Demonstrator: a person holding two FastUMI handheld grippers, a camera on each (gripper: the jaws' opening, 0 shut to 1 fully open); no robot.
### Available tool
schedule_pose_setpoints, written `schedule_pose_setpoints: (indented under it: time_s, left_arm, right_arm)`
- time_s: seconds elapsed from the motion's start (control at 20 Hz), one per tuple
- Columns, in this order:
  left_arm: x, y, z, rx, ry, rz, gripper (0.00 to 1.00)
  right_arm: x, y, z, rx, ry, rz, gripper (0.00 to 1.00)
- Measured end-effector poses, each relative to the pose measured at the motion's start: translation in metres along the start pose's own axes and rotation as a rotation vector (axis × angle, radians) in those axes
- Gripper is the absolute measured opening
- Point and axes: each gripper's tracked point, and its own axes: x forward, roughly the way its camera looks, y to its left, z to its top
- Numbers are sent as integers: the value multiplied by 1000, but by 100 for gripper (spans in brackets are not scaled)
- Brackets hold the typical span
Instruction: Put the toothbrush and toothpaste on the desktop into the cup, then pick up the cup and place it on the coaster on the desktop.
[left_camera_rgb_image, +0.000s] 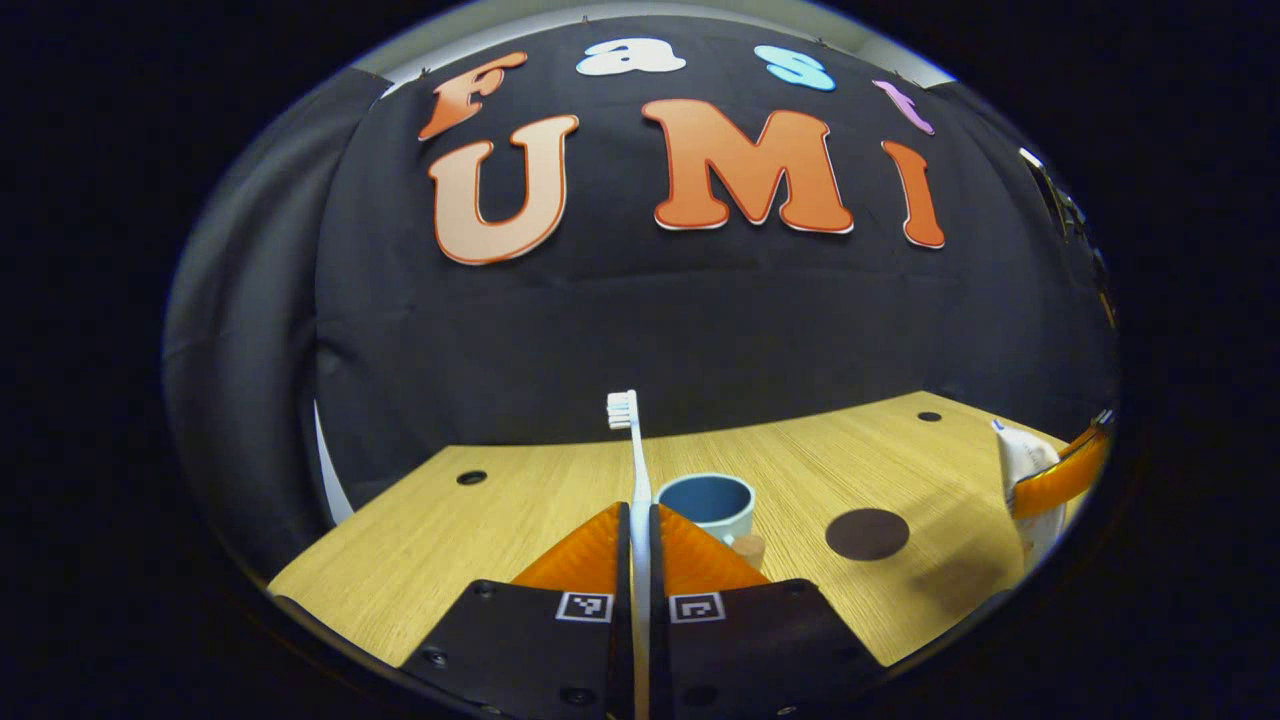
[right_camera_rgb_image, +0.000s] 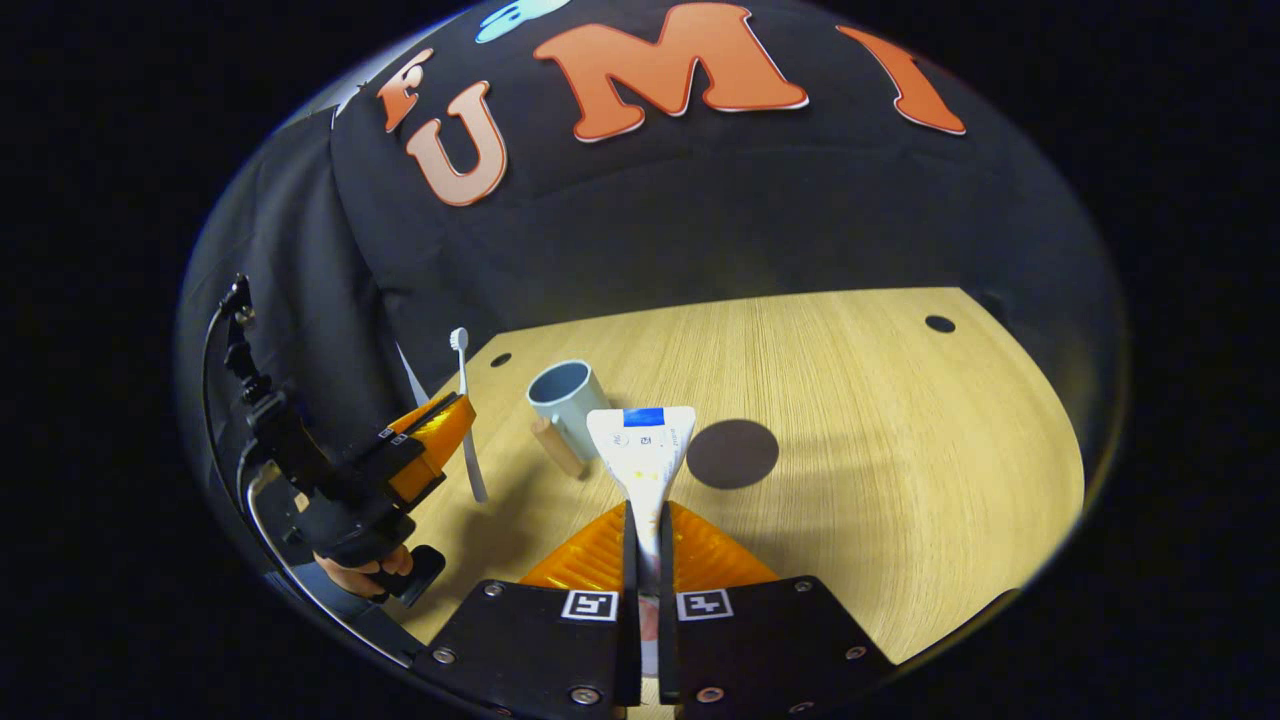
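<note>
- Toothbrush (left_camera_rgb_image: 632, 440) upright, head up, pinched in left gripper (left_camera_rgb_image: 641, 520), held above desk (left_camera_rgb_image: 480, 540), cup (left_camera_rgb_image: 706, 502) just beyond.
- Toothpaste (right_camera_rgb_image: 641, 450) clamped by its narrow end in right gripper (right_camera_rgb_image: 648, 520), wide end fwd, off the desk, near cup.
- Cup looks empty, stands beside dark round coaster (left_camera_rgb_image: 867, 533), apart from it.
- Step: both items lifted, neither in cup yet.
- Next, I'd guess: brush over the cup mouth, lower, let go; then paste.
</note>
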Motion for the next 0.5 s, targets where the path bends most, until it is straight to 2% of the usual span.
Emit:
schedule_pose_setpoints:
  time_s: [0.3, 0.5]
  left_arm:
    - [48, -1, 60, -75, -130, 22, 6]
    - [69, -2, 88, -118, -185, 9, 6]
  right_arm:
    - [-3, 5, 35, -25, -73, 9, 7]
    - [7, 9, 54, -17, -102, 15, 7]
